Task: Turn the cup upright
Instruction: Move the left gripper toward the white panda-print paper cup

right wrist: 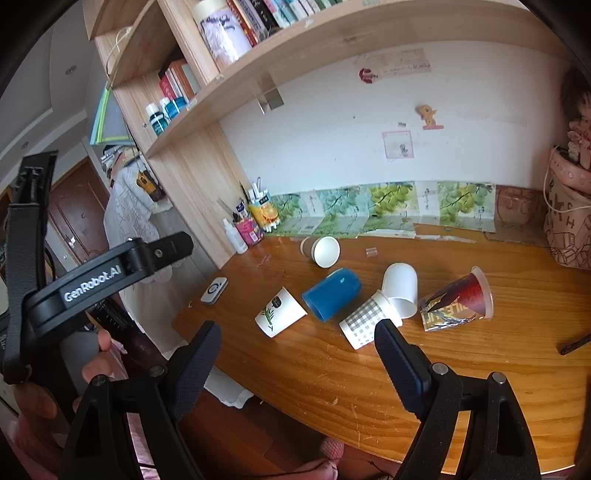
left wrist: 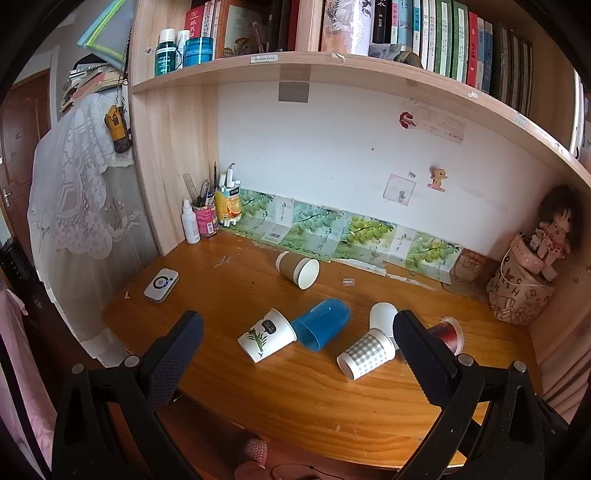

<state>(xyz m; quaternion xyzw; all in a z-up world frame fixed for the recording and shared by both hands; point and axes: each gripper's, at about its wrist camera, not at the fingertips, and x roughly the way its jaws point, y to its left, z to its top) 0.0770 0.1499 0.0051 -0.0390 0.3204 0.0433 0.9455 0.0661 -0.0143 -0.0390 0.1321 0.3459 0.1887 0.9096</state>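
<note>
"GenRobot.AI" is printed in white on the left gripper (right wrist: 181,242)'s black arm; book spines (left wrist: 391,22) carry Chinese characters too small to read.

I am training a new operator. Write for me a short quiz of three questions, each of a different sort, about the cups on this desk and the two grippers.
1. True or false: the blue cup stands upright on the desk.
2. Multiple choice: which cup lies nearest the back wall? A) the brown-sleeved cup B) the checked cup C) the leaf-print cup
3. Fill in: the fingers of the left gripper and of the right gripper are spread ____, with nothing between them.

Key
1. False: it lies on its side, between the leaf-print cup and the checked cup.
2. A
3. open
</note>
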